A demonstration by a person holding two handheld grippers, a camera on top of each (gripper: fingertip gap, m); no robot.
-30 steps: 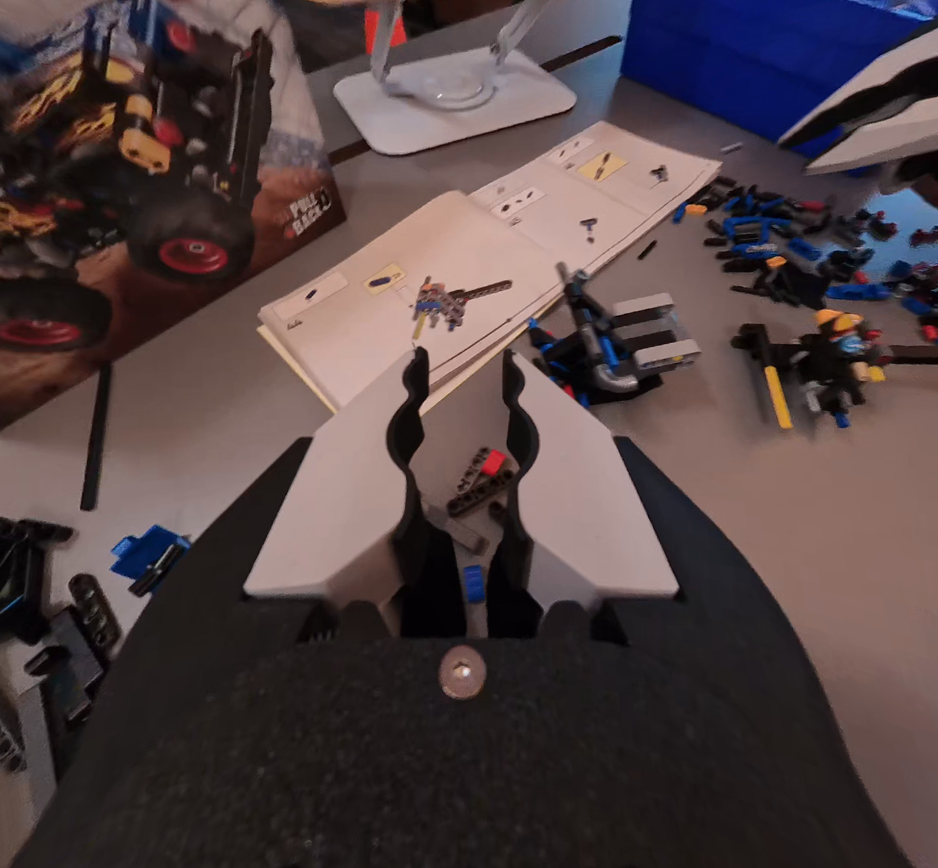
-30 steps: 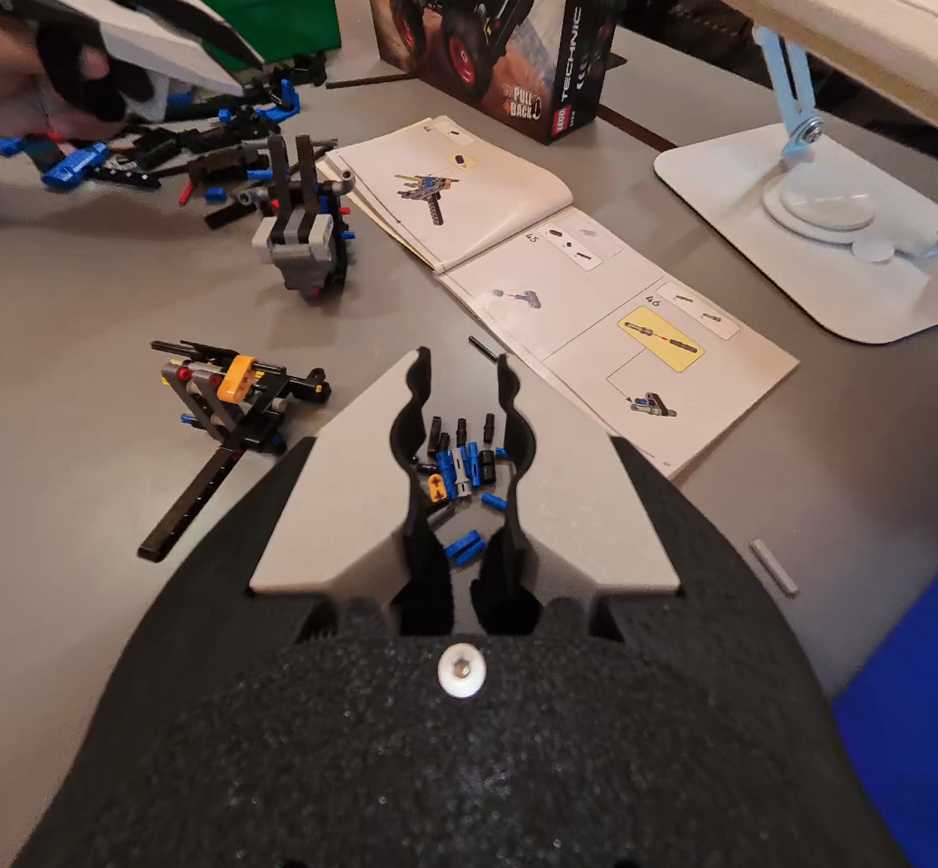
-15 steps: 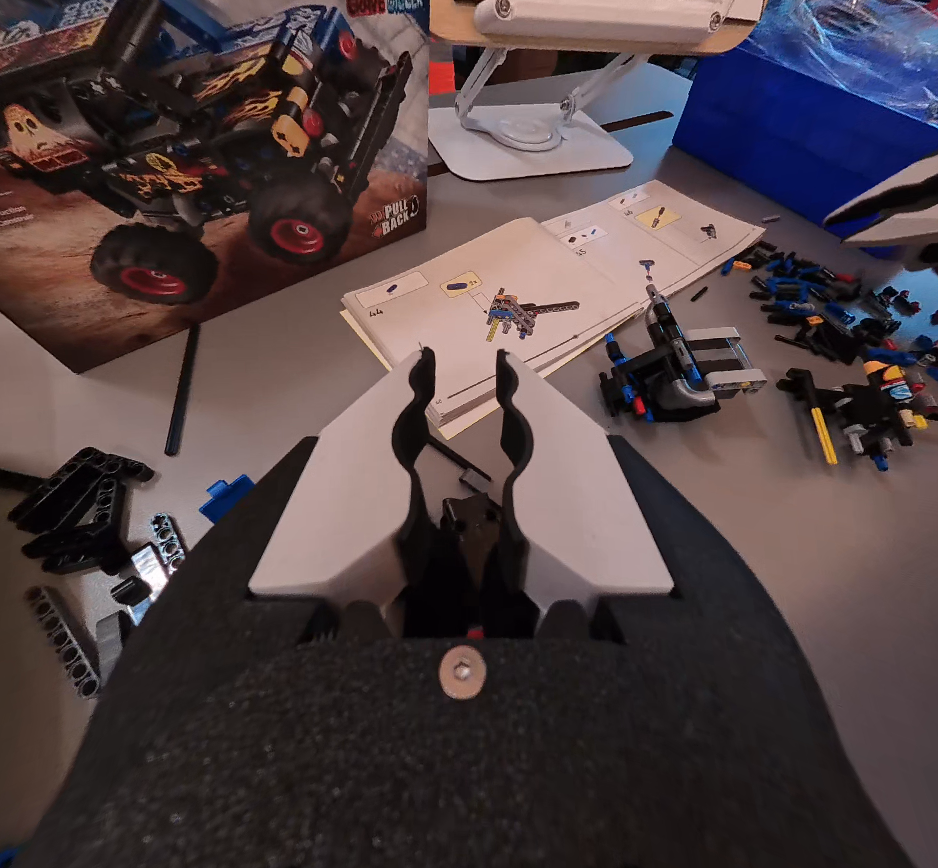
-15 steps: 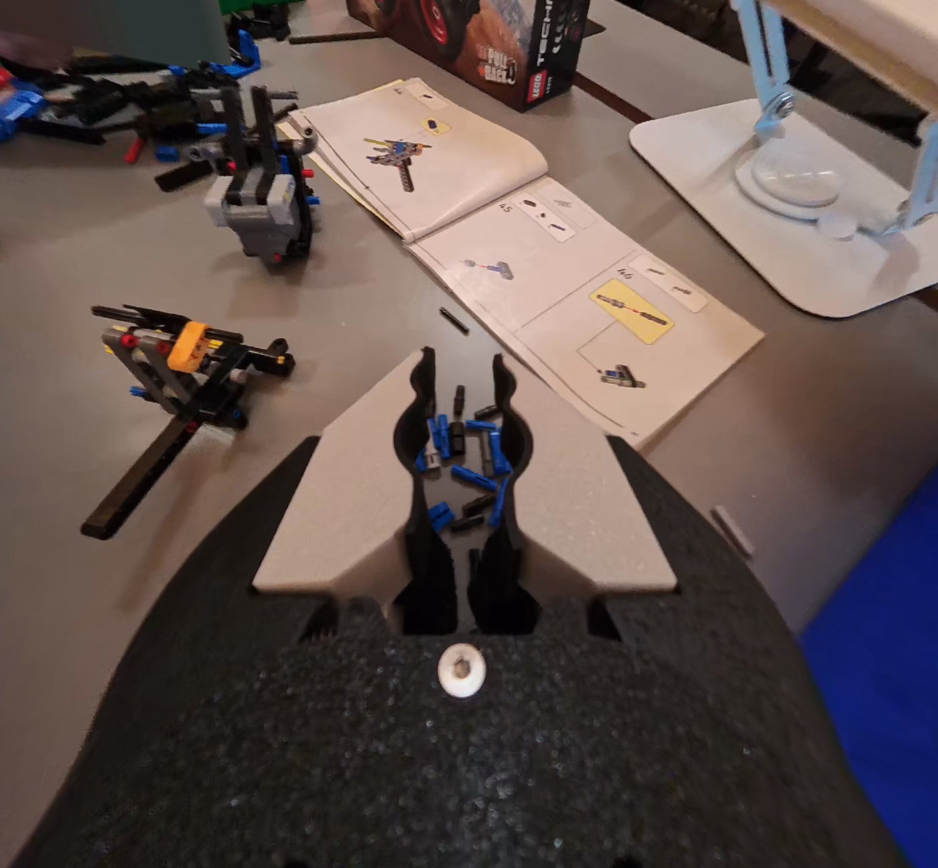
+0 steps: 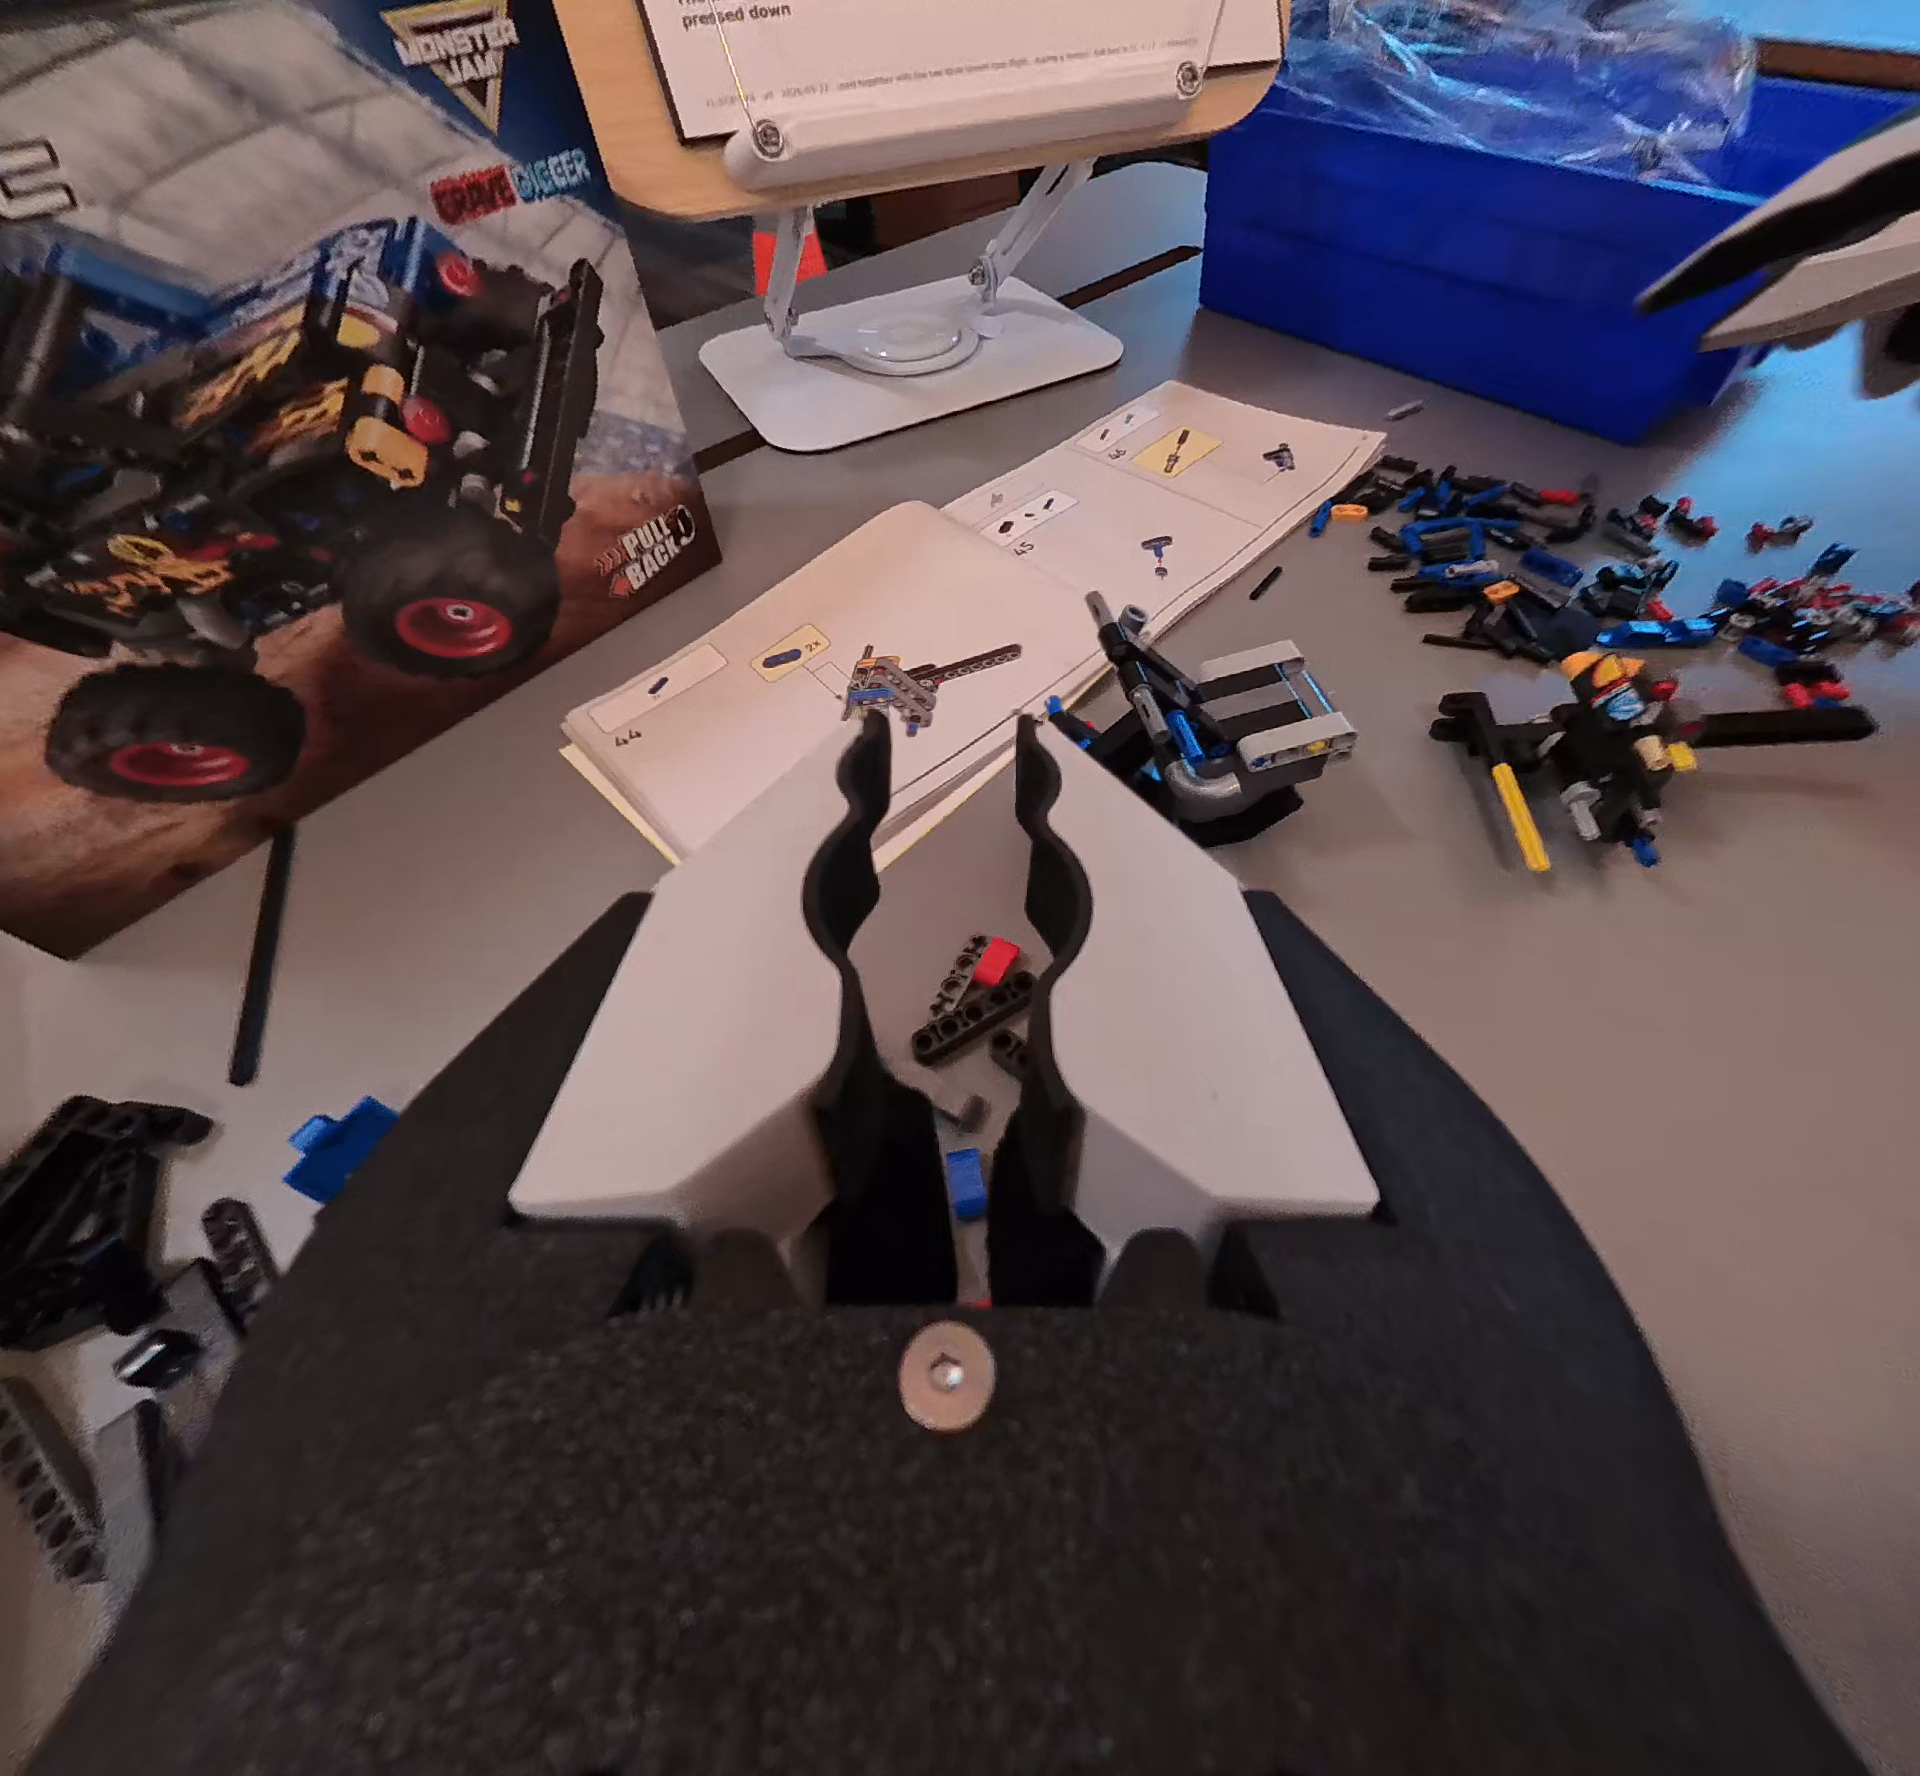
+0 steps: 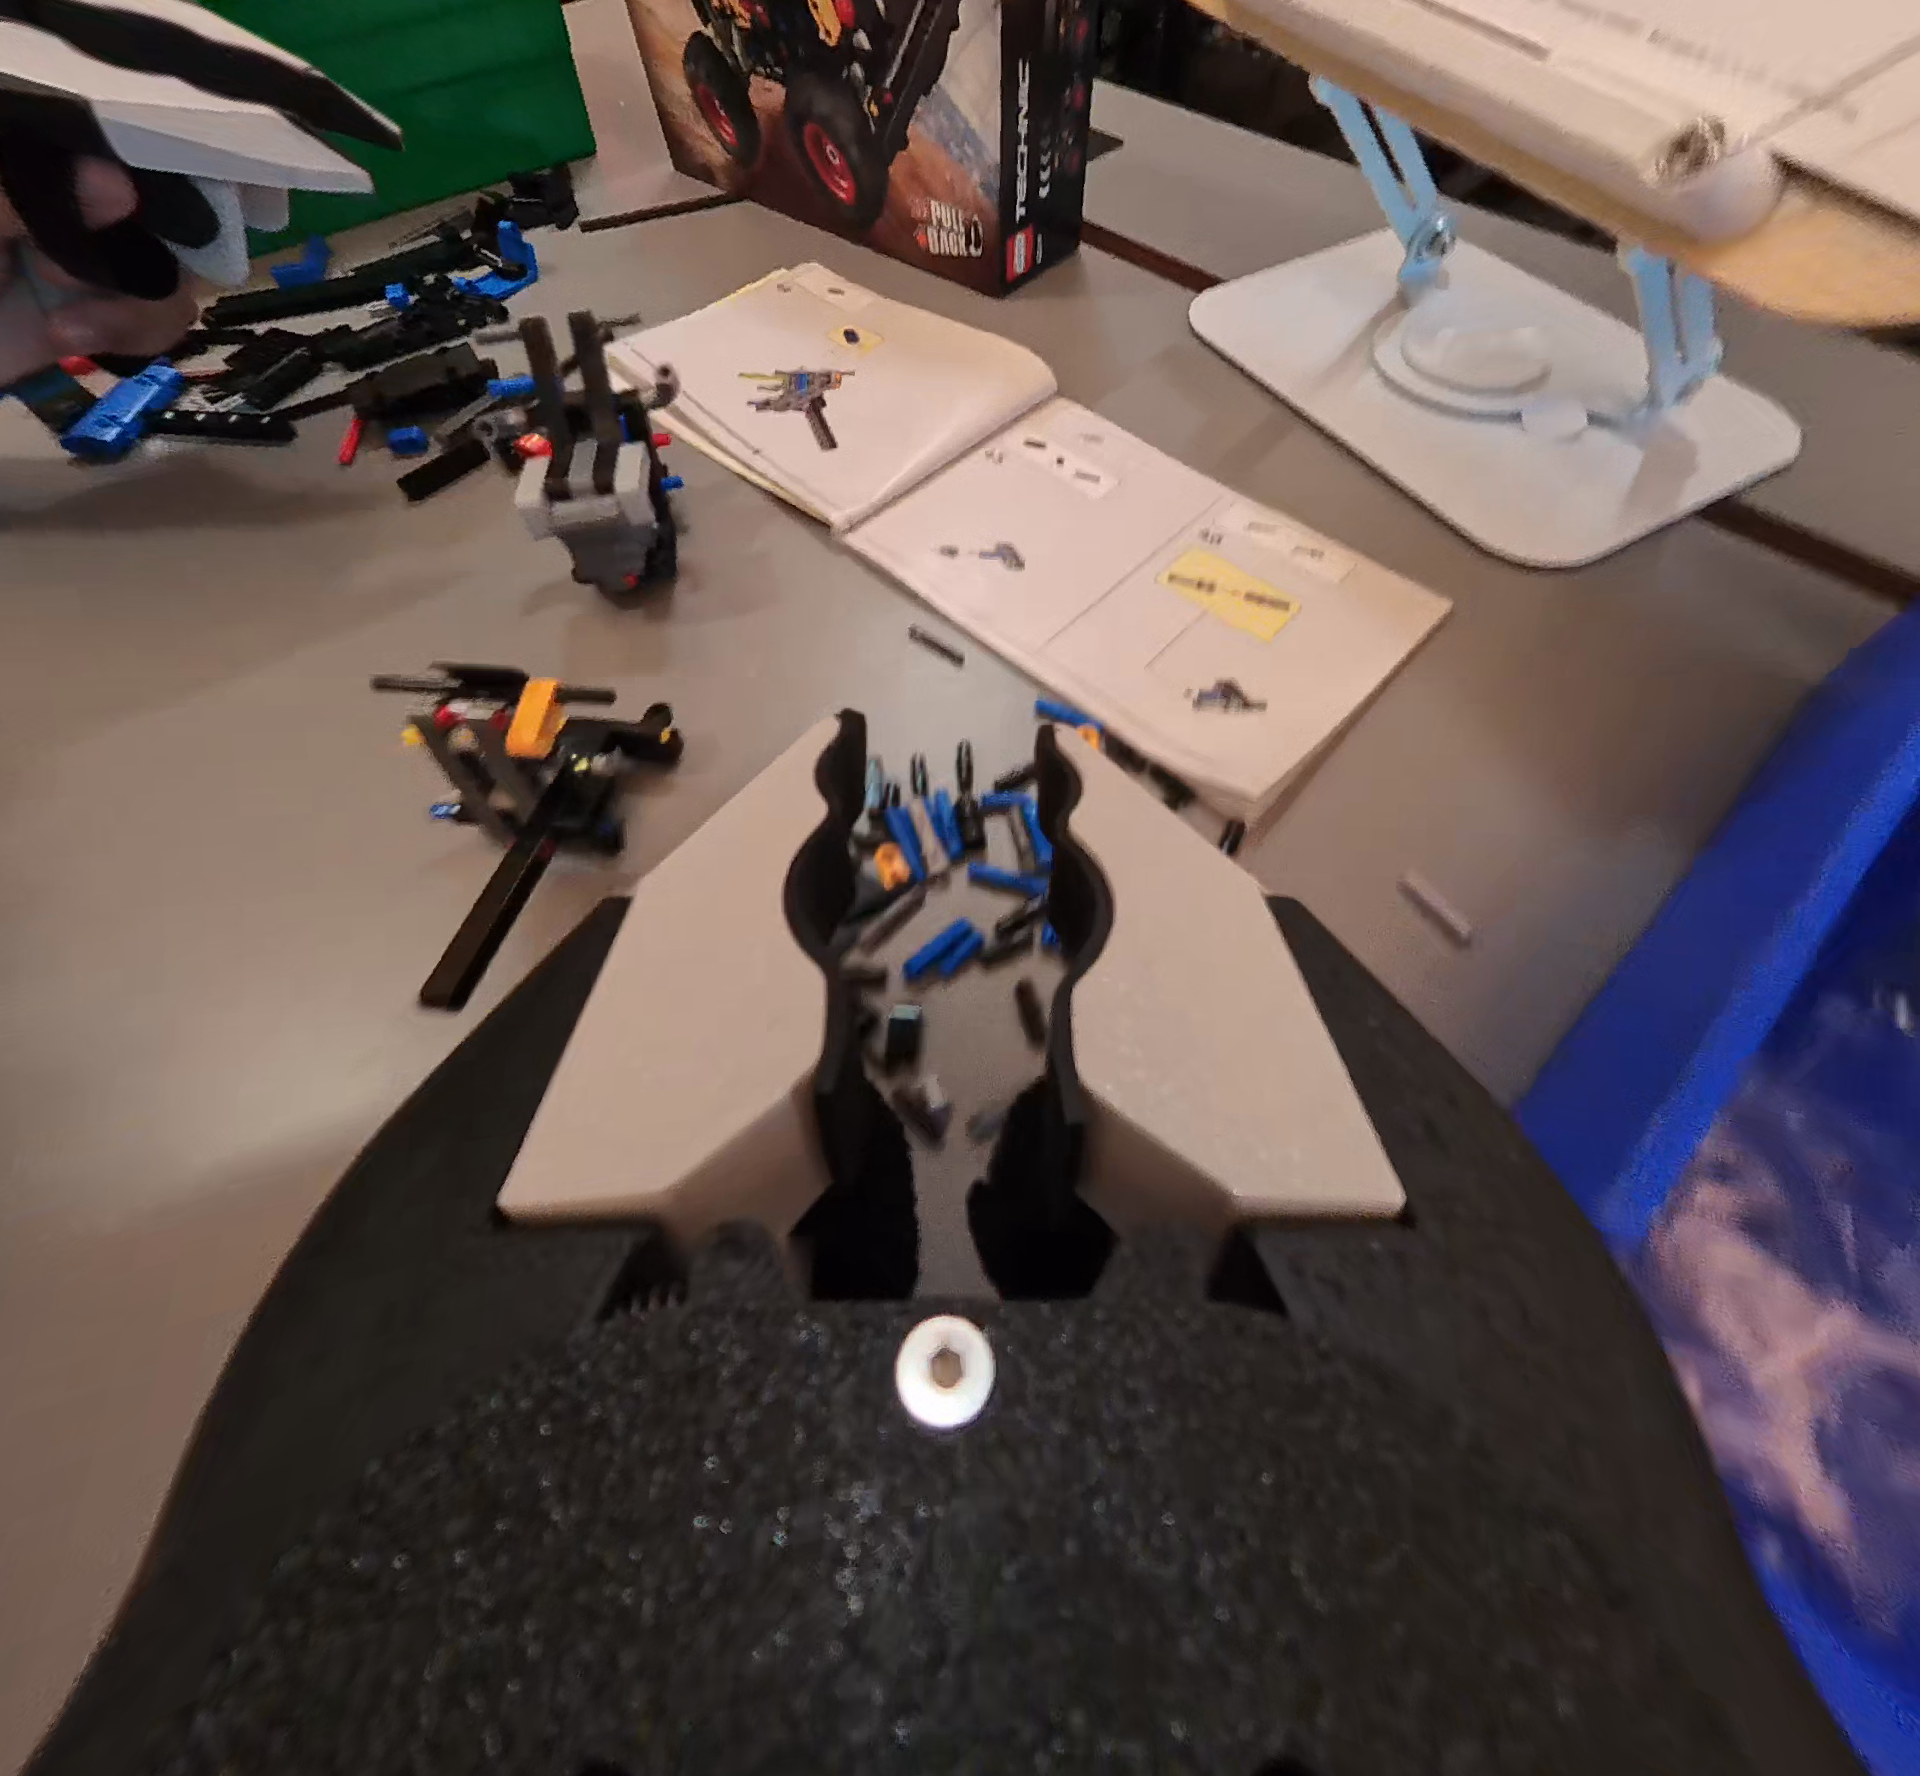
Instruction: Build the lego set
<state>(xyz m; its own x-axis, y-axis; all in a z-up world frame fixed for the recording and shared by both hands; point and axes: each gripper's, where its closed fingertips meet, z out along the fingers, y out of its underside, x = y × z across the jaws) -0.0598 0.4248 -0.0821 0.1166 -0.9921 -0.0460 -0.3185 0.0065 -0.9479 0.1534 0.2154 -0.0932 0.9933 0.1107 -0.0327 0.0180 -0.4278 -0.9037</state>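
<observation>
Grey tabletop (image 5: 1558,1155) carries my lego set box (image 5: 260,438), then the open instruction booklet (image 6: 1039,521), two part-built assemblies (image 6: 592,479) (image 6: 530,750) and loose pins (image 6: 940,947). My left gripper (image 5: 951,739) and right gripper (image 6: 948,729) hang above, both with jaws spread, empty.

Grey table (image 5: 1455,1051). Blue bin (image 5: 1455,272); green bin (image 6: 395,12). White-paged booklet (image 5: 935,604), yellow panels. Black beam (image 5: 971,1004), red piece attached. Blue and black pins (image 6: 956,853). Orange-topped black assembly (image 6: 530,750).
</observation>
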